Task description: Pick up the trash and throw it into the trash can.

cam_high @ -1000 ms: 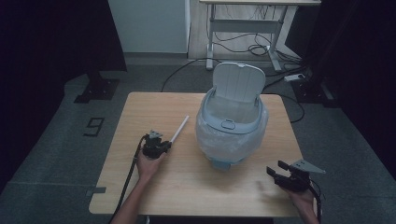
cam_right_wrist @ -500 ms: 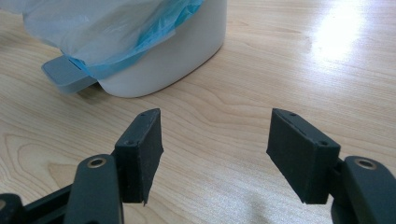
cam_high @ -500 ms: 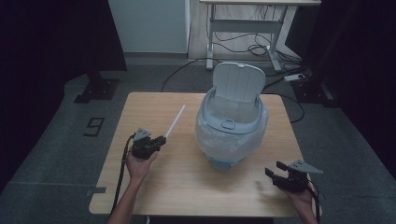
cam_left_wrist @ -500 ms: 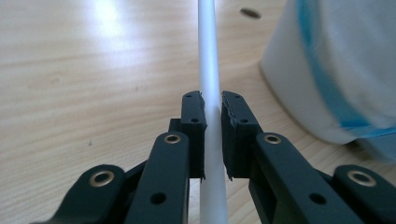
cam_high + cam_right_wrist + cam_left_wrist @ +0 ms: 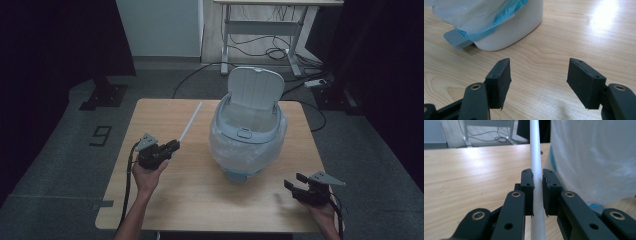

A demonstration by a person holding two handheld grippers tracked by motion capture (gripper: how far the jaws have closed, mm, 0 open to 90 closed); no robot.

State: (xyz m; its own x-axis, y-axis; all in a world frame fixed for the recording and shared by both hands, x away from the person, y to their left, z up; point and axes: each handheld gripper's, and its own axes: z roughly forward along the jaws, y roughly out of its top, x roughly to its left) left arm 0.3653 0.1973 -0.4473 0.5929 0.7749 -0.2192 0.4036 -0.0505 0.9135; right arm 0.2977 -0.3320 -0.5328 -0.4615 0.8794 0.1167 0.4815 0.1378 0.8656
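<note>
I hold a two-jaw gripper in each hand over a light wooden table (image 5: 200, 200). My left gripper (image 5: 172, 146) sits toward the table's left edge, about halfway between its near and far edges. Its jaws are clamped on one end of a thin white rod (image 5: 190, 123). The rod runs from the jaws up and away toward the far edge, tilted slightly toward the middle of the table, its far end free in the air. In the left gripper view the rod (image 5: 536, 165) passes straight between the two black pads (image 5: 527, 187), which press it from both sides.

Just beside the rod, in the middle of the table toward the far edge, stands a small white bin (image 5: 247, 137). A pale translucent bag (image 5: 227, 152) lines it and folds down over its outer wall. Its lid (image 5: 256, 90) stands open, upright at the back. The rod does not touch the bin.

My right gripper (image 5: 295, 185) rests near the table's near right corner, well apart from the bin. Its jaws stand wide apart with nothing between them. In the right gripper view, bare wood shows between the pads (image 5: 499, 80), and beyond them the bin's base (image 5: 509, 32) with a blue edge of the bag (image 5: 499, 17) hanging over it.
</note>
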